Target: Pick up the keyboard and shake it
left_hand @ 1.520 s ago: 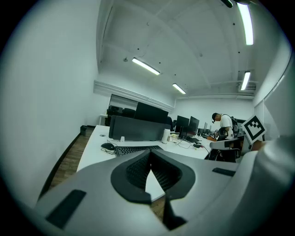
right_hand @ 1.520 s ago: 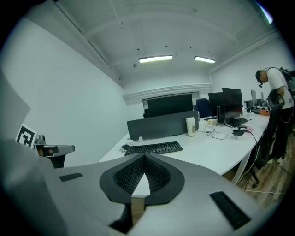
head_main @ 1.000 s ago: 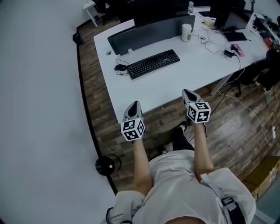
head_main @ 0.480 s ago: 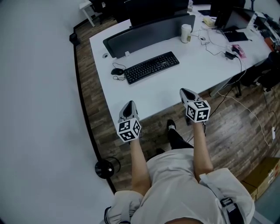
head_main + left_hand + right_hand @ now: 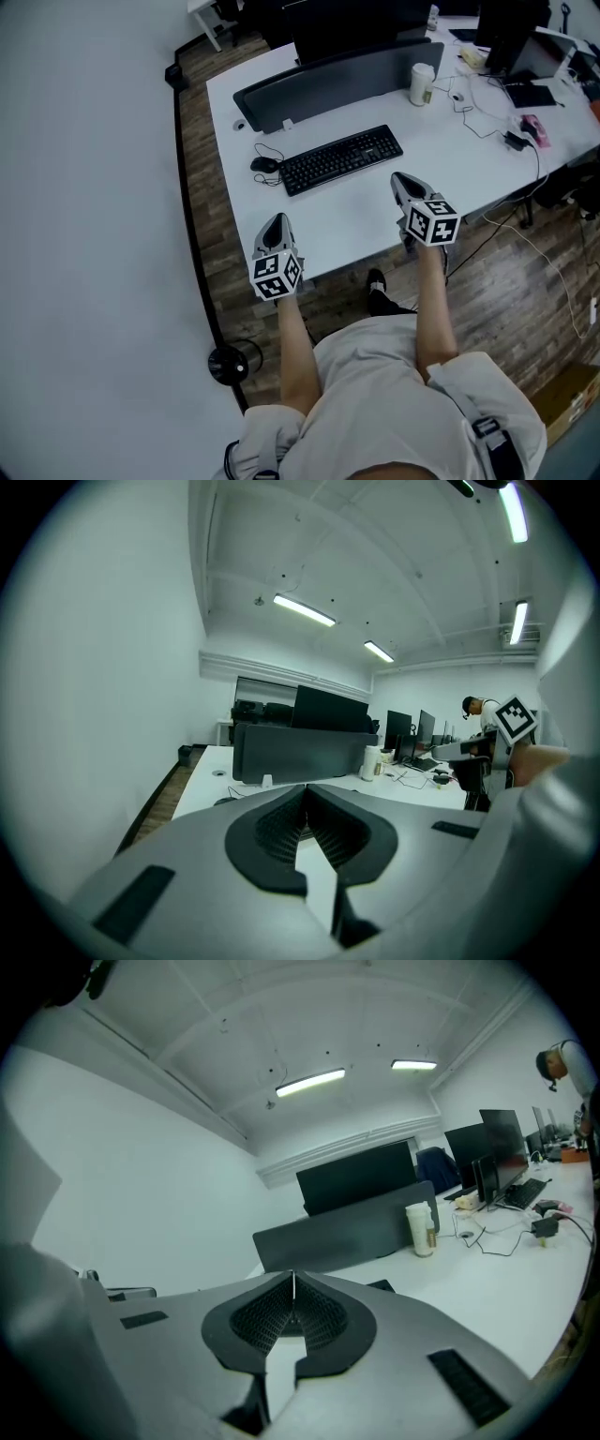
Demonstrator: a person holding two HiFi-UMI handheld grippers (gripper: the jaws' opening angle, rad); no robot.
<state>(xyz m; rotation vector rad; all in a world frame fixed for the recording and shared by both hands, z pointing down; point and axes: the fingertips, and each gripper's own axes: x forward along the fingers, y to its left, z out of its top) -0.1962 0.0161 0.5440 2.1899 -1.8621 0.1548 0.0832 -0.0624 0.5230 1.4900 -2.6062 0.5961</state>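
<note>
Desk (image 5: pixel 370 220) fills the middle of the head view, white and broad, and everything here gets placed off the keyboard (image 5: pixel 341 159), which lies flat on it, black, slanted and untouched. Behind the keyboard runs a long dark divider panel (image 5: pixel 328 84); in front of it there's bare desktop right down to the near edge. Left gripper (image 5: pixel 276 223) hangs over that near edge, in front of the keyboard's left end and well apart from it. Right gripper (image 5: pixel 404 180) is out over the desktop, near the keyboard's right end but not touching. Both gripper views show the ribbed pads pressed together with nothing between them, so both come in closed and empty. This reads as the approach, with the pickup not yet begun. To do it well, I'd say the jaws must spread before they arrive, one gripper to each short end, pinching the rim rather than the keys and lifting level so the keyboard can't slide out. Room looks good: free desktop in front, open air above for the shake. Watch the back, where the panel stands close. A pale cup (image 5: pixel 423 84) behind and right of the keyboard could be clipped by a wide swing, and a mouse (image 5: pixel 263 165) with its looped cable (image 5: pixel 265 150) sits just beside the left end.
</note>
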